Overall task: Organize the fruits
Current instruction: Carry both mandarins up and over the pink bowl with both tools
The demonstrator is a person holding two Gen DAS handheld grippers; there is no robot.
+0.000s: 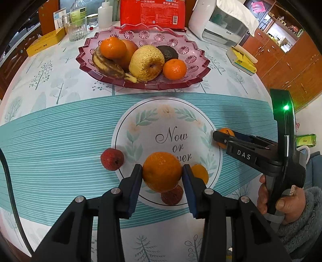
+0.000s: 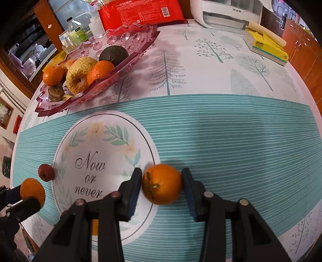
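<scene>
My left gripper (image 1: 162, 173) is shut on an orange (image 1: 162, 171) and holds it above the table. My right gripper (image 2: 161, 183) is shut on another orange (image 2: 161, 183) that is at or just above the tablecloth by the printed white circle (image 2: 104, 145); it also shows in the left wrist view (image 1: 225, 134). A pink glass fruit tray (image 1: 193, 60) at the back holds two oranges, a pear (image 1: 146, 62), a bruised banana, an apple and a dark avocado. A red fruit (image 1: 111, 159), a second red fruit (image 1: 172, 196) and a small orange (image 1: 199, 173) lie on the table.
A red packet (image 1: 152, 12), bottles, a glass jar (image 1: 78, 30), a yellow box (image 1: 46, 41), a white appliance (image 1: 219, 22) and a tissue pack (image 1: 242, 59) stand behind and beside the tray. Wooden cabinets are at the right.
</scene>
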